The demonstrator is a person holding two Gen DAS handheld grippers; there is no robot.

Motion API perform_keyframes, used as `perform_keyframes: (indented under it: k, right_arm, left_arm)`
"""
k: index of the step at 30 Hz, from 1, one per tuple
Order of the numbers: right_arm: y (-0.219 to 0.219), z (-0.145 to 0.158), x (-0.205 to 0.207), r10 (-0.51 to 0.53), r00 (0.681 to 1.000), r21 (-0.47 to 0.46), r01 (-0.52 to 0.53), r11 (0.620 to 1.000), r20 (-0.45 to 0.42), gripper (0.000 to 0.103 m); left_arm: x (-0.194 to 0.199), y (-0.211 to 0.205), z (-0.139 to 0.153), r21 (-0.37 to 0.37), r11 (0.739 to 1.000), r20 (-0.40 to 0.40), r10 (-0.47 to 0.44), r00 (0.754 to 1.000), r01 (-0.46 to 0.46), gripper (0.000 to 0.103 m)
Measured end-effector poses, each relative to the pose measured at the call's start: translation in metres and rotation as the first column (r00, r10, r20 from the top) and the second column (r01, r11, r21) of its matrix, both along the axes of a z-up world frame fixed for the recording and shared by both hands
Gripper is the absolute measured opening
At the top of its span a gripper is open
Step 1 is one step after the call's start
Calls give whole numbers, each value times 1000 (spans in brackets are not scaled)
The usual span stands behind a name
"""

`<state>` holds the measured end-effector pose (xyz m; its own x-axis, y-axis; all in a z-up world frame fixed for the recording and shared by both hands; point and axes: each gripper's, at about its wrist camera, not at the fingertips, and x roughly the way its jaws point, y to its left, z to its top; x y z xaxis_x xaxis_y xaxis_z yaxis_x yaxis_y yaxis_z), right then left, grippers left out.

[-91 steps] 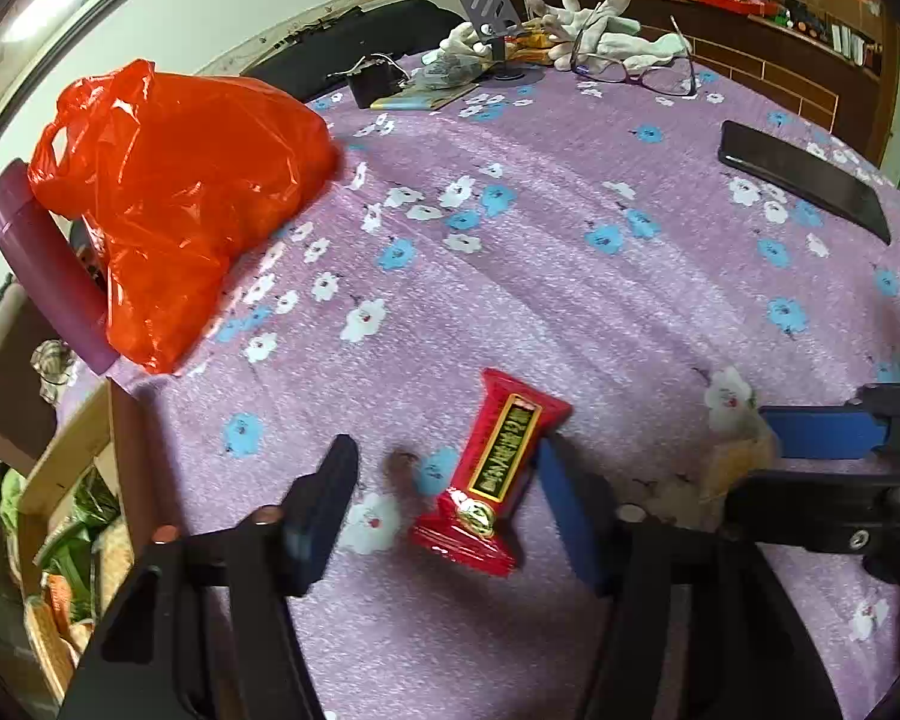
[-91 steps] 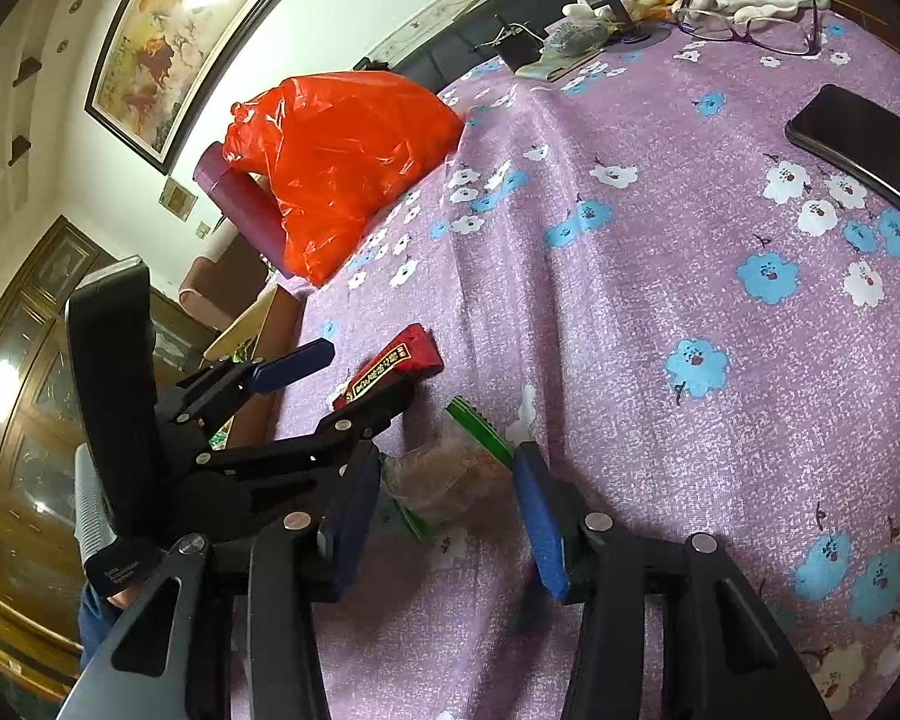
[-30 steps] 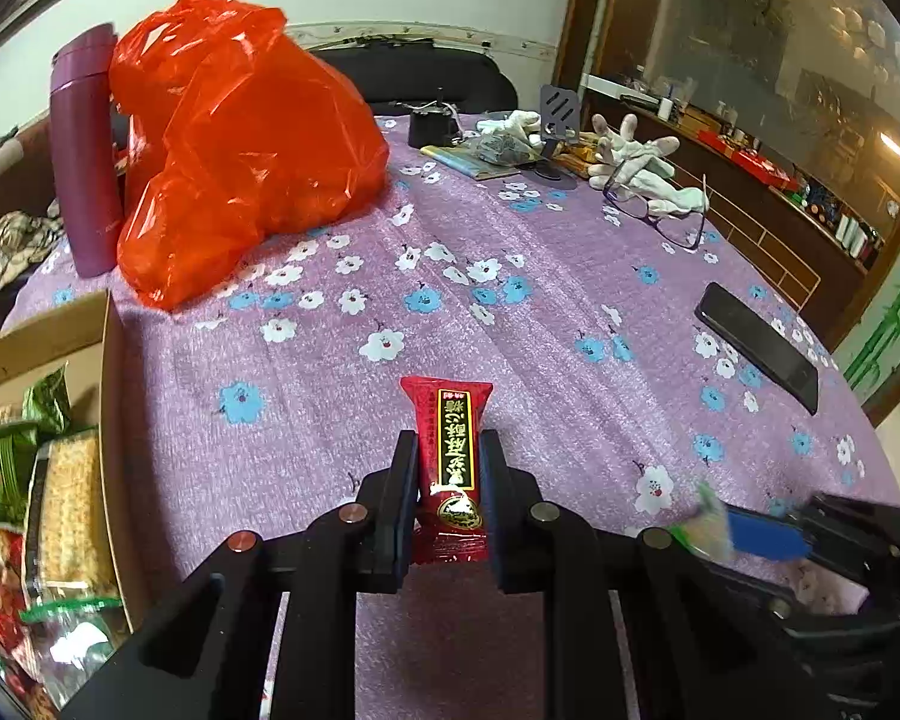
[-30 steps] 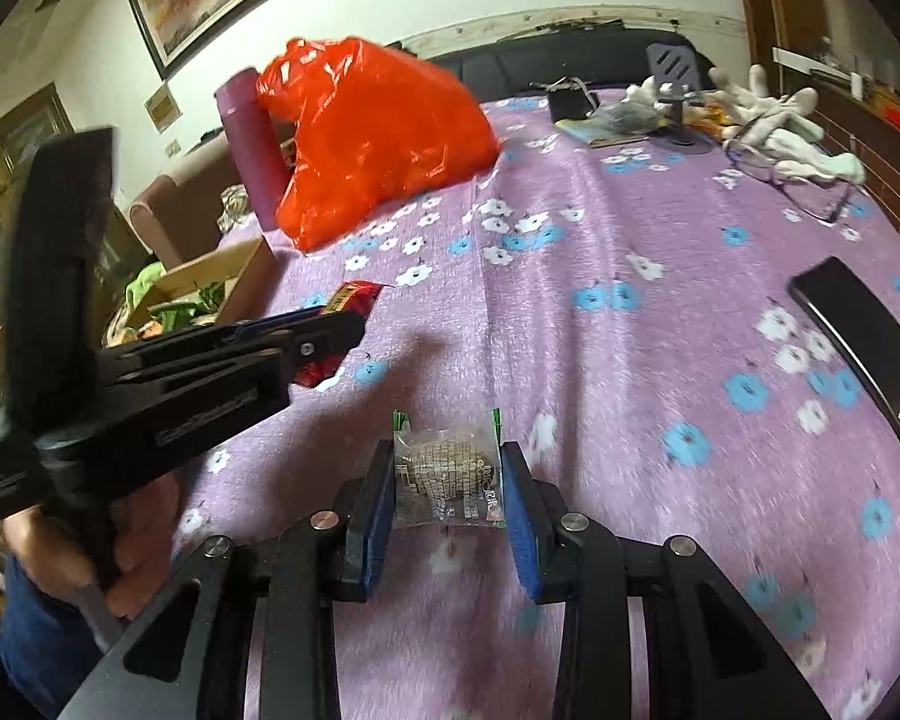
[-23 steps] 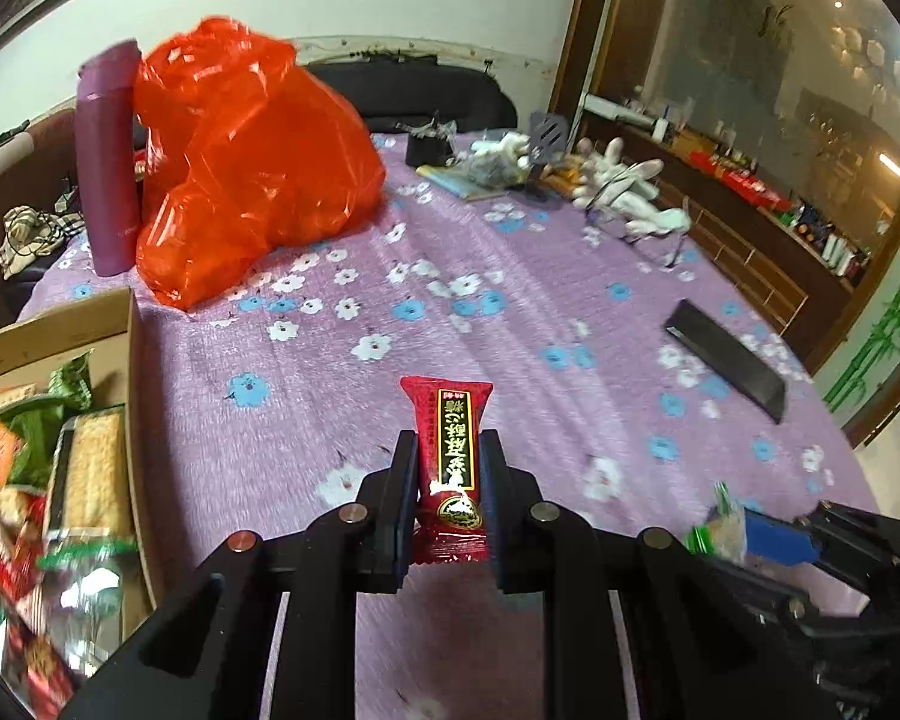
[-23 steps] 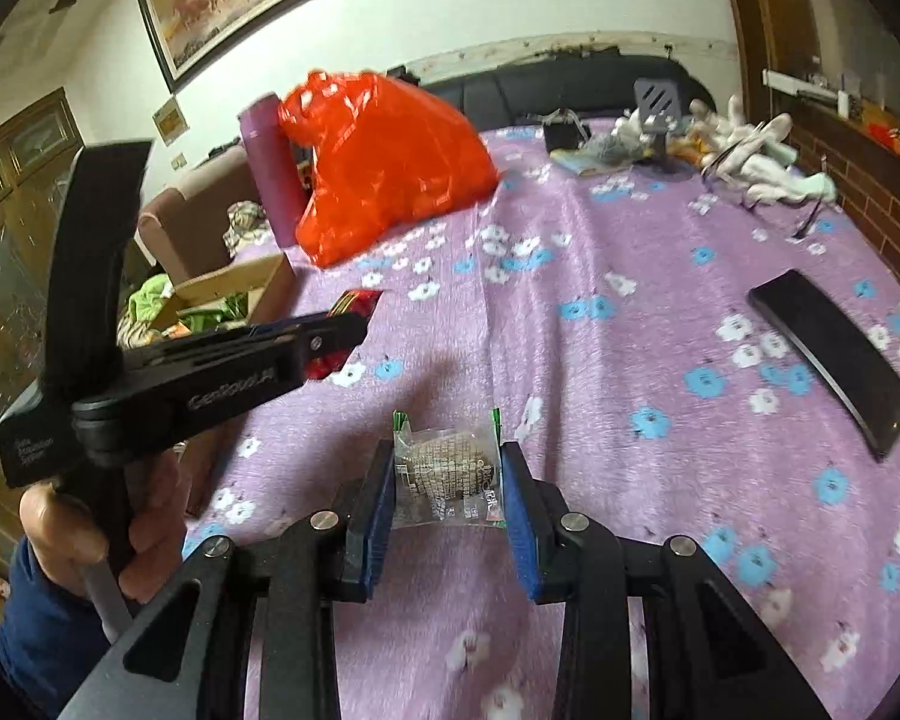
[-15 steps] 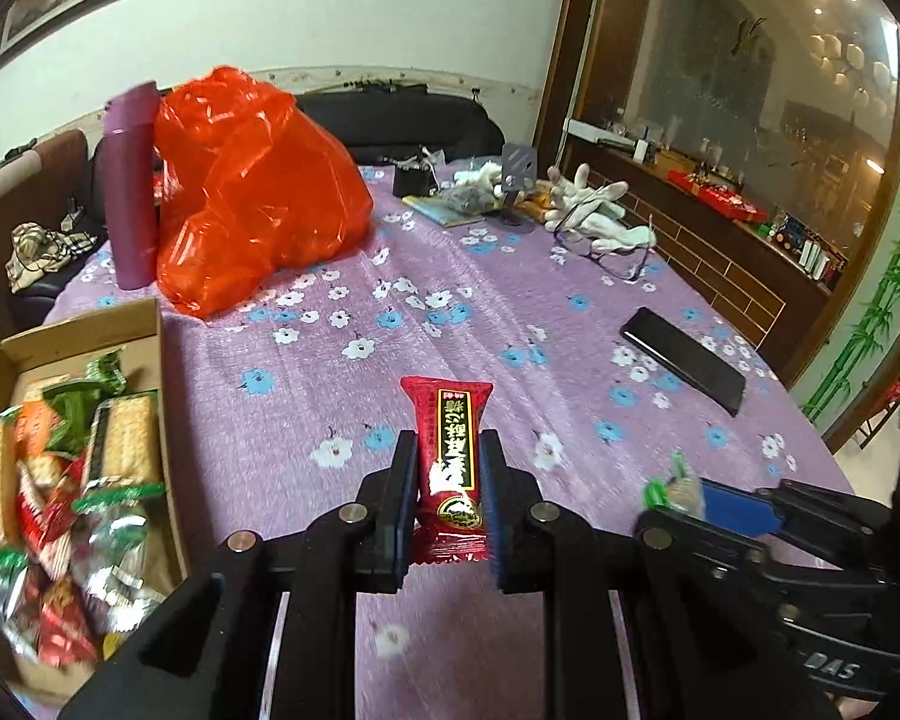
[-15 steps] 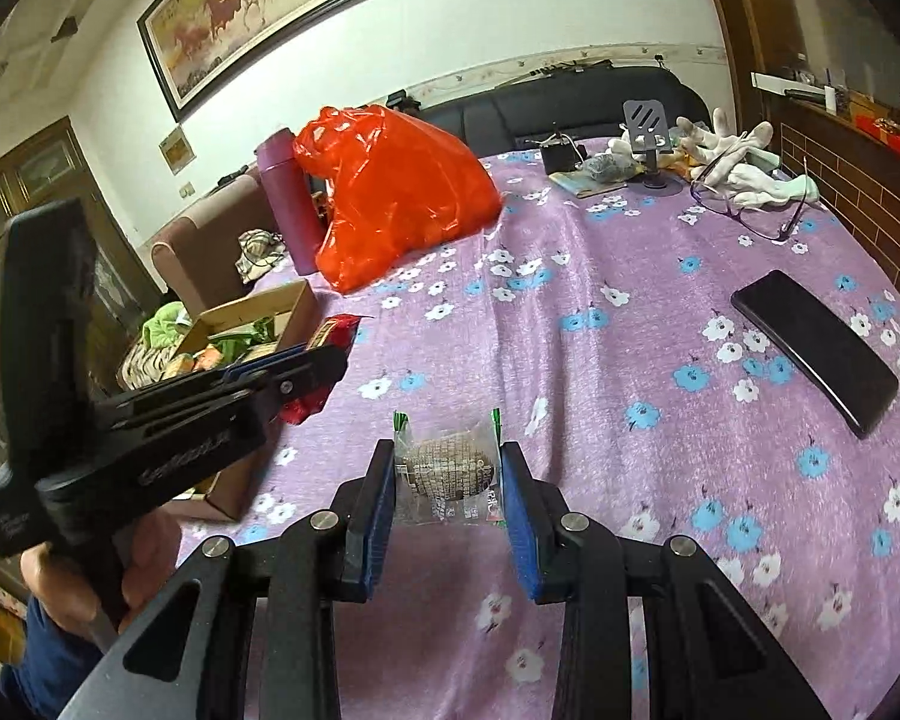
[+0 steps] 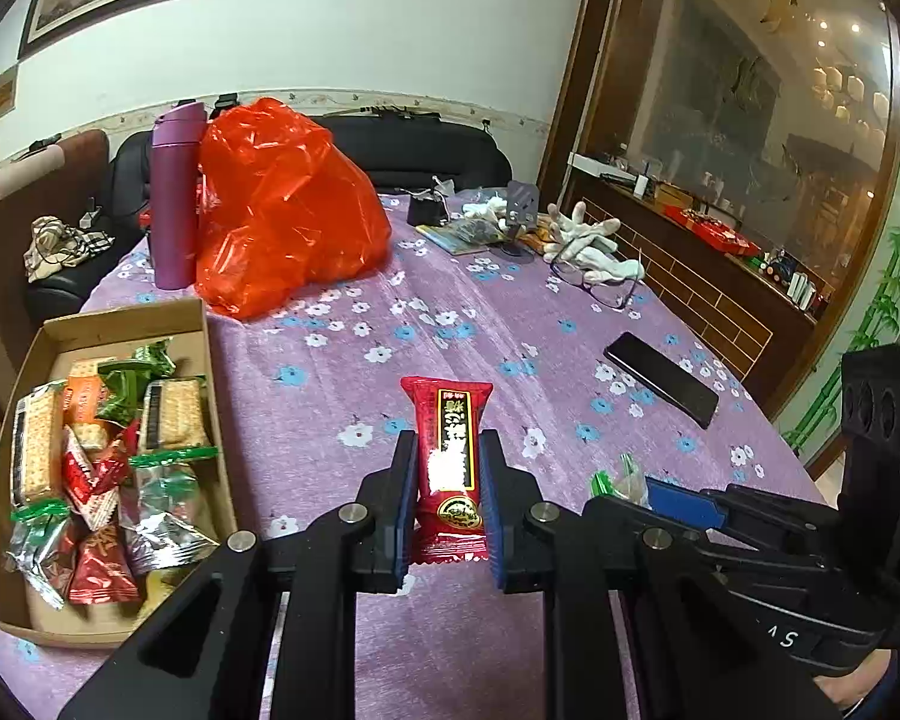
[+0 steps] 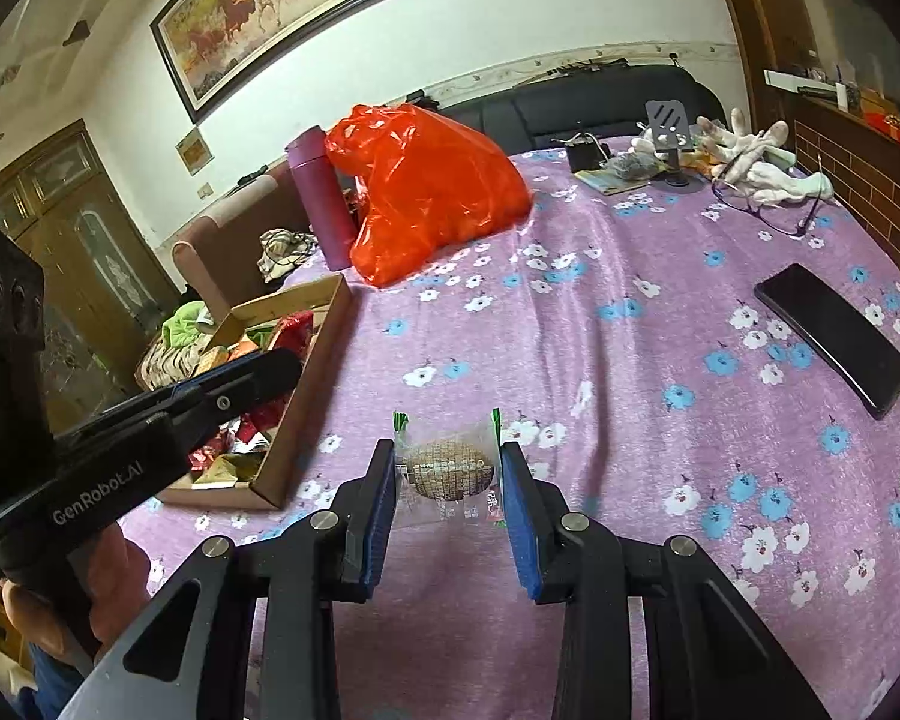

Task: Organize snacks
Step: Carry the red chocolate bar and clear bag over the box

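The left gripper (image 9: pixel 448 501) is clamping a red snack bar (image 9: pixel 450 462) between its blue pads, the bar standing upright and lifted clear of the purple flowered tablecloth (image 9: pixel 480 324), while the right gripper (image 10: pixel 448 495) is pinching a clear-wrapped round biscuit (image 10: pixel 447 468) by the side edges of its packet, also above the cloth. Both packets are looking light and crinkly; the red bar seems fairly stiff along its length, so gripping it across the middle is holding it steady, whereas the biscuit is probably brittle and its film slippery, so a gentle hold on the wrapper seams rather than on the biscuit itself seems wiser. The cardboard box (image 9: pixel 120 324), sitting at the table's left edge beside an orange plastic bag (image 9: pixel 282 210) and a purple flask (image 9: pixel 174 192), is already holding many packets and looks to be where both are going. In the right wrist view the left gripper's body is covering much of the box, and the box's near corner is running close to the left view's dark rim. Whether the bag is holding more snacks is impossible to tell, and the print on the wrappers is too small to read
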<state>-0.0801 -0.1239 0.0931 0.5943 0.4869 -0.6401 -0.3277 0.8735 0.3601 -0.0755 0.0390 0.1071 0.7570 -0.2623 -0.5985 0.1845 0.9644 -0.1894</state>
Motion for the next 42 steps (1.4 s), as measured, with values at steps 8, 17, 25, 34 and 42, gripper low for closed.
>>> perform_keyframes:
  k: [8, 17, 25, 34, 42]
  right_arm:
    - [3, -4, 2, 6, 1000, 2, -6, 1000, -16, 37]
    - [21, -8, 1, 38, 999, -16, -38, 999, -22, 37]
    - [40, -5, -2, 70, 997, -36, -71, 997, -15, 37]
    - [66, 0, -3, 111, 994, -57, -111, 992, -7, 37]
    - [89, 5, -5, 144, 990, -83, -144, 986, 5, 37]
  left_arm:
    - [-4, 15, -4, -30, 999, -3, 20, 1000, -20, 19]
    - [-11, 42, -3, -57, 996, 5, 67, 998, -67, 19]
    - [-20, 70, 2, -76, 990, 19, 121, 992, -119, 19]
    - [-30, 102, 2, -94, 979, 23, 181, 983, -178, 19]
    - [-39, 132, 1, -127, 965, 26, 234, 972, -229, 19]
